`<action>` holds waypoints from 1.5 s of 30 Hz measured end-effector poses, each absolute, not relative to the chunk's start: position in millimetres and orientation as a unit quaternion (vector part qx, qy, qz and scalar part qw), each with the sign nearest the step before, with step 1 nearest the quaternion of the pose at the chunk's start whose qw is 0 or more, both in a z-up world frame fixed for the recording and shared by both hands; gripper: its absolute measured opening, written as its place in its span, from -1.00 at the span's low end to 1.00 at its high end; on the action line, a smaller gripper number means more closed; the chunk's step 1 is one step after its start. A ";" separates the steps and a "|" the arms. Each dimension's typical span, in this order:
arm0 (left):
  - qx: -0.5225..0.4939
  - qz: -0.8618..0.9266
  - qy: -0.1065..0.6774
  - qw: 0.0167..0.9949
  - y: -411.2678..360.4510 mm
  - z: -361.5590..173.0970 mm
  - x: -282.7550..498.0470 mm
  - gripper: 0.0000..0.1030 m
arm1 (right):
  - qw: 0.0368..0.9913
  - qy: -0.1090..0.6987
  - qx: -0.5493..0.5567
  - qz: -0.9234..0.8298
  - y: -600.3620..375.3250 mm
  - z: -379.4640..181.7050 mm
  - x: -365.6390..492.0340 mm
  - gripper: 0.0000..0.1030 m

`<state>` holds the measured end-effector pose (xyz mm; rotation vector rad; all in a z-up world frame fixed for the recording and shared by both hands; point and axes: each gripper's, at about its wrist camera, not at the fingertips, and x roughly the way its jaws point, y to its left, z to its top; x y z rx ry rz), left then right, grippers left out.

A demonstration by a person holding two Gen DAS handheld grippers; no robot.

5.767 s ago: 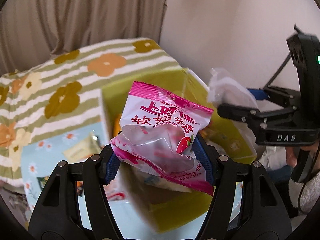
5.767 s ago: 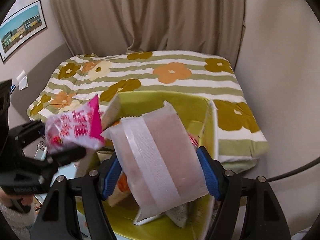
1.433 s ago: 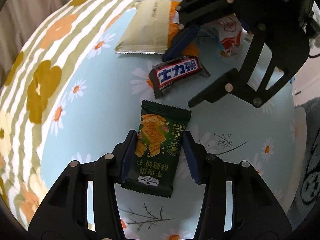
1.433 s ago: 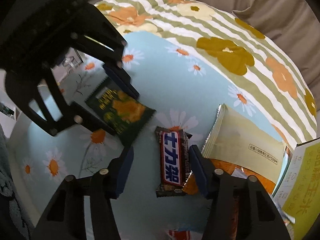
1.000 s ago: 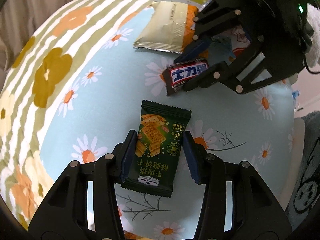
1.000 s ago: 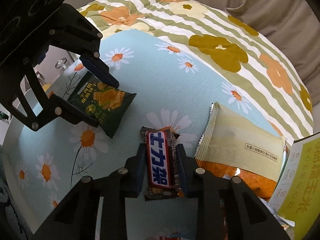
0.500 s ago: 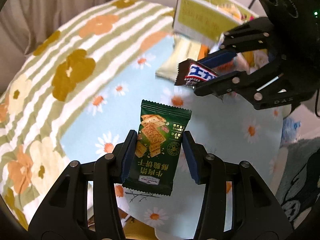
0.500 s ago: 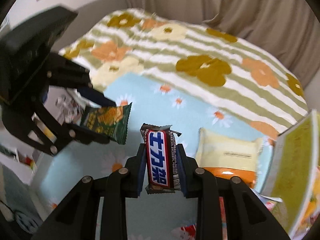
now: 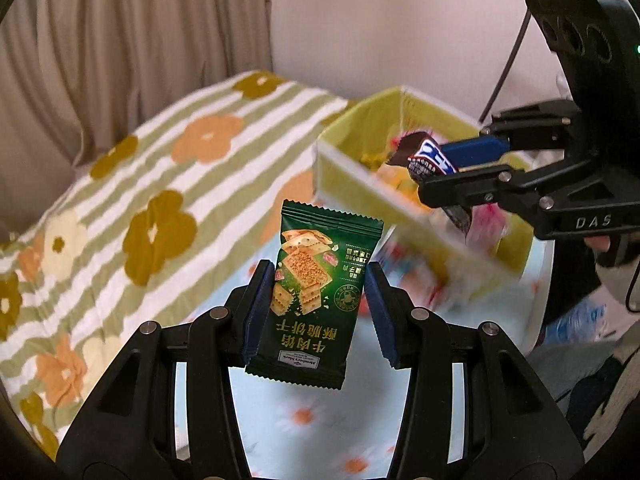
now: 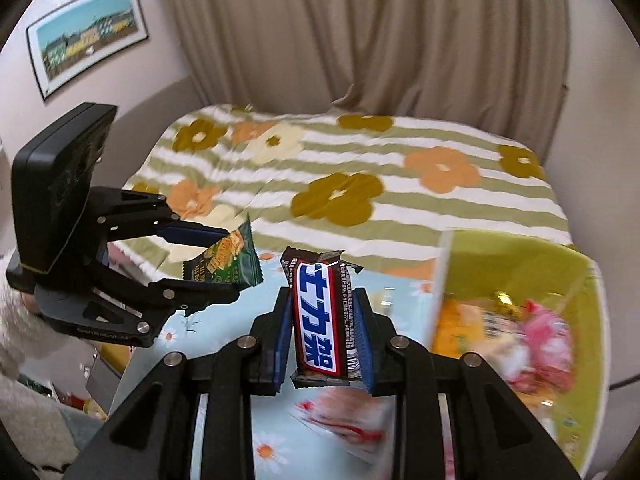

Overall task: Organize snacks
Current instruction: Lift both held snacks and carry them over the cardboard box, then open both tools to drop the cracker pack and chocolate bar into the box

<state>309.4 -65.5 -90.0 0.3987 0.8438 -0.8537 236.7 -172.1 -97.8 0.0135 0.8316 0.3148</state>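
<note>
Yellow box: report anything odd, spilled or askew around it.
A red-and-white packet lies on the blue cloth outside the yellow box, not yet put away; it is too blurred to identify. The packets inside the box sit in a loose jumble. Nothing looks spilled or damaged.

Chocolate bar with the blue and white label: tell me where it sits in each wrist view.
Left wrist view: chocolate bar upper right, pinched in the right gripper above the yellow-green box.
Right wrist view: chocolate bar bottom centre, upright between the fingers.
Shared landmark: the yellow-green box.
</note>
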 end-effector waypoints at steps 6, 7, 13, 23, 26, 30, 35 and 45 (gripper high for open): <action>0.163 -0.392 0.384 0.820 -149.5 -76.1 285.2 -0.17 | 0.908 0.395 0.004 0.137 -252.2 -82.6 216.0 -0.49; 0.162 -0.391 0.383 0.821 -163.4 -76.0 281.1 -0.17 | 0.908 0.395 0.002 0.136 -267.7 -82.5 212.9 -0.49; 0.133 -0.371 0.410 0.822 -230.1 -90.4 270.0 -0.17 | 0.905 0.404 0.006 0.132 -320.3 -87.7 204.8 -0.49; 0.103 -0.334 0.487 0.800 -270.9 -126.5 282.1 0.38 | 0.894 0.428 0.052 0.122 -363.1 -110.6 197.8 -0.49; 0.106 -0.333 0.481 0.804 -271.6 -126.0 282.5 1.00 | 0.893 0.430 0.065 0.116 -370.2 -112.4 193.3 -0.49; 0.115 -0.315 0.472 0.816 -262.1 -115.8 269.3 1.00 | 0.892 0.432 0.077 0.110 -379.7 -116.4 190.5 -0.49; 0.112 -0.281 0.463 0.833 -242.8 -108.4 258.8 1.00 | 0.884 0.446 0.086 0.108 -383.4 -130.5 194.4 -0.49; 0.058 -0.216 0.461 0.859 -192.6 -103.2 246.7 1.00 | 0.868 0.477 0.072 0.120 -369.9 -152.6 212.2 -0.45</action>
